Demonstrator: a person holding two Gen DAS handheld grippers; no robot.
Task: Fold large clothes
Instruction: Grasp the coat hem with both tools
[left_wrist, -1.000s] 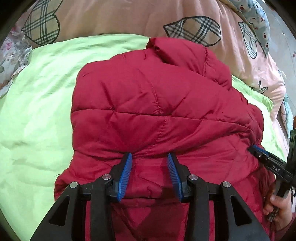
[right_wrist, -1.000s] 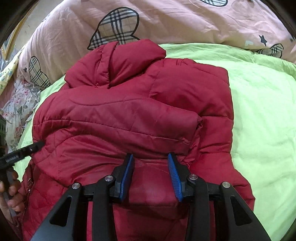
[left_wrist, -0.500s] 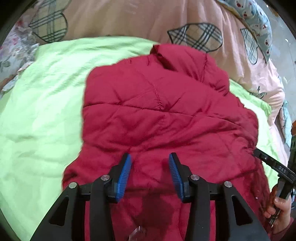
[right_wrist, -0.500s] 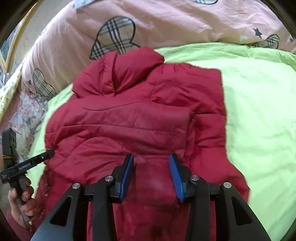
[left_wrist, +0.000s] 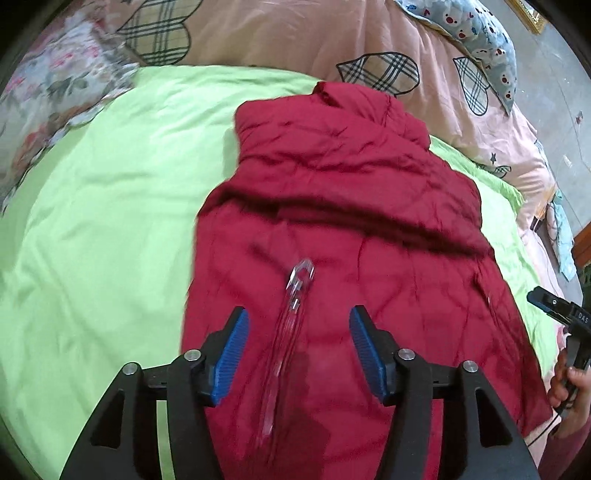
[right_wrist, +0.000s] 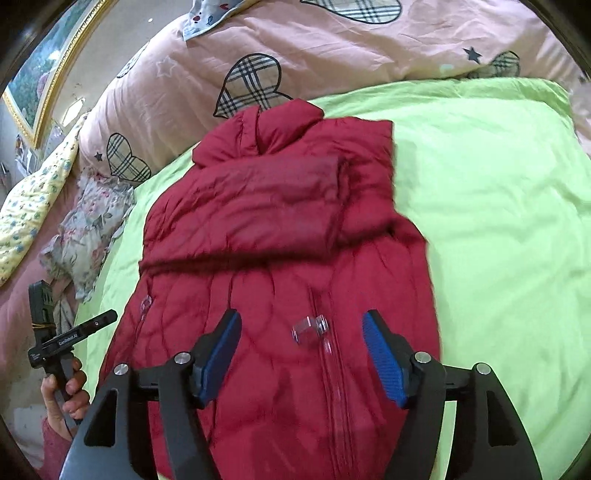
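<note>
Across the smooth lime-green bedspread (left_wrist: 92, 221) lay the red quilted jacket (left_wrist: 351, 206), puffy, sleeves folded over its chest. Both jaws had just been opening: left gripper (left_wrist: 299, 354) and right gripper (right_wrist: 303, 358) now stood wide, empty, lifted back from the hem, so that fold looked released
</note>
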